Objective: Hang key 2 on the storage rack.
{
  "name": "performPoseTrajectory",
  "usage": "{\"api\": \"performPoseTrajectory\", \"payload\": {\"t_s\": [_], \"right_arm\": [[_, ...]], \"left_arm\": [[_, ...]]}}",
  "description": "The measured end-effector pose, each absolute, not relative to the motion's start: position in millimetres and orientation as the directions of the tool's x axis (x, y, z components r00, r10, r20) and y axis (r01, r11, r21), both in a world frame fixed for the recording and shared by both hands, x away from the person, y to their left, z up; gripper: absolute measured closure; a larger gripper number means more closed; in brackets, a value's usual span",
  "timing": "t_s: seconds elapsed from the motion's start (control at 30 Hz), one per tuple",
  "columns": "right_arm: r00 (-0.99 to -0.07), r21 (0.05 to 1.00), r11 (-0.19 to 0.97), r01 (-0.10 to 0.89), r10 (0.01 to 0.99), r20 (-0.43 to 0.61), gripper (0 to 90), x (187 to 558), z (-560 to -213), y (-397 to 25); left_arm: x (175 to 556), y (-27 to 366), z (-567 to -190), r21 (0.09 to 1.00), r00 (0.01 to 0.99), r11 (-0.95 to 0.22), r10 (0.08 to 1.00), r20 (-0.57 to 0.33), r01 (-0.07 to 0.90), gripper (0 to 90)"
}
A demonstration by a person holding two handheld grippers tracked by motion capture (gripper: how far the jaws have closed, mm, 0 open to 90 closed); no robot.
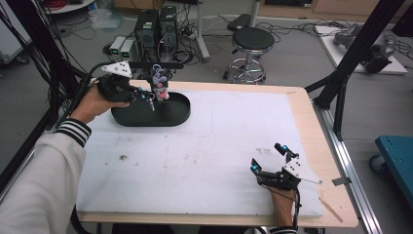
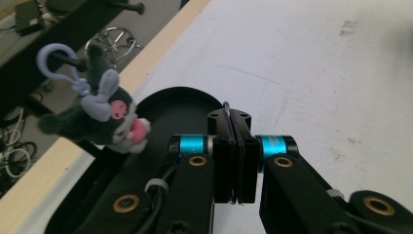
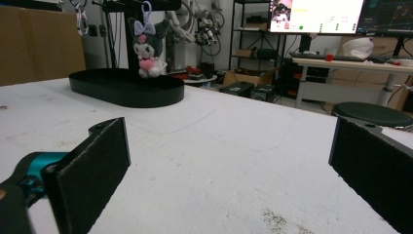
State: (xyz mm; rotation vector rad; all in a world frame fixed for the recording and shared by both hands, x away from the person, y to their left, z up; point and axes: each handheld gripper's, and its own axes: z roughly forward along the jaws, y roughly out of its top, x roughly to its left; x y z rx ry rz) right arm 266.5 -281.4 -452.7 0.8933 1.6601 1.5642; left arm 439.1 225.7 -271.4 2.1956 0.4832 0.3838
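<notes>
A dark grey plush keychain (image 1: 160, 84) with lilac ears and a pink heart hangs by its lilac loop from the black bar of a stand. The stand rises from a black oval tray (image 1: 173, 116) at the table's far left. My left gripper (image 1: 147, 97) hovers over the tray just left of the plush (image 2: 104, 119), apart from it. Its jaws are shut on a thin metal clip (image 2: 226, 106) that pokes out past the tips of the left gripper (image 2: 234, 119). My right gripper (image 1: 268, 157) rests near the front right of the mat, wide open with nothing in it. From the right gripper (image 3: 229, 161) the plush (image 3: 145, 48) shows far off.
A white foam mat (image 1: 204, 156) covers the wooden table (image 1: 311, 126). Behind the table are a black stool (image 1: 251, 41) and computer towers (image 1: 156, 24) with cables on the floor. Black frame posts (image 1: 350, 63) stand at the right, and a blue cart (image 1: 397, 156) lies beyond the right edge.
</notes>
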Motion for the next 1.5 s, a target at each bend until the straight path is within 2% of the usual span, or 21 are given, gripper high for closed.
{"api": "performPoseTrajectory", "payload": {"t_s": [1.0, 1.5], "right_arm": [[-0.531, 0.999, 0.043, 0.029, 0.847, -0.021, 0.6, 266.8, -452.7, -281.6], [-0.53, 0.998, 0.051, 0.026, 0.847, -0.03, 0.6, 266.6, -452.7, -281.0]], "left_arm": [[471.9, 261.7, -240.2, 0.789, 0.82, -0.564, 0.554, 0.141, 0.245, 88.2], [487.7, 269.1, -247.5, 0.789, 0.764, -0.526, 0.635, 0.116, 0.317, 88.2]]}}
